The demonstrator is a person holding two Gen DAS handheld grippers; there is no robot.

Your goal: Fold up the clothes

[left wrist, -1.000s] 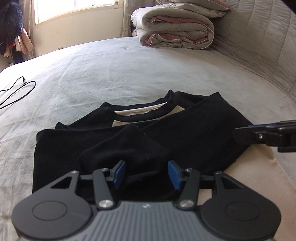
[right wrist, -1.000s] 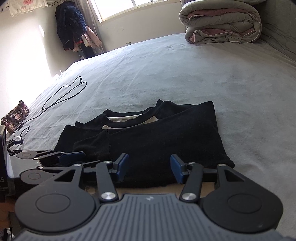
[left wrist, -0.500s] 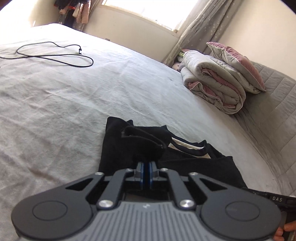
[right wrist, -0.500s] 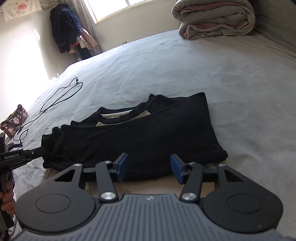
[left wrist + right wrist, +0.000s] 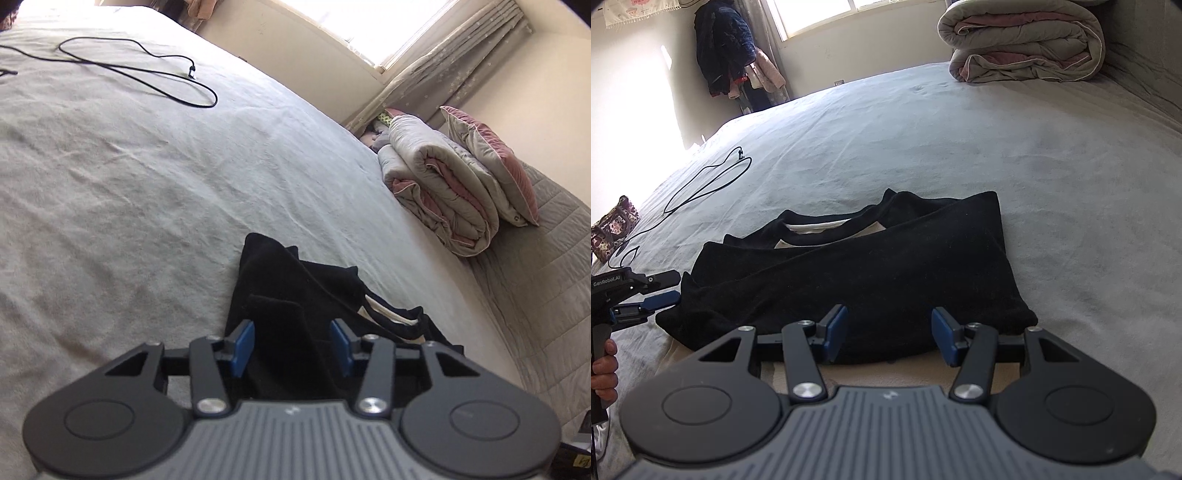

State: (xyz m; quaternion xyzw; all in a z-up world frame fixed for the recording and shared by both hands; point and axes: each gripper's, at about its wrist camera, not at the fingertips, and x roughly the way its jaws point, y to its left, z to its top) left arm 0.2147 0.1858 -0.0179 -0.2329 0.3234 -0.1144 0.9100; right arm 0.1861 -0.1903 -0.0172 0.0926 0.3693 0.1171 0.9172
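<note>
Your left tongs [image 5: 291,349] stand wide open at the garment's left edge, blue pads straddling a fold, gripping nothing. Right tongs [image 5: 889,334] gape too, empty, at its near hem. The black fleece sweatshirt with cream lining [image 5: 871,273] lies flat on the grey bed [image 5: 1071,177], sides folded inward into a band. Judged partway: a crosswise fold looks left.

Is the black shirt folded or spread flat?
Partly folded: the shirt lies on the bed with a sleeve laid across its front, collar showing. Both grippers are open.
</note>
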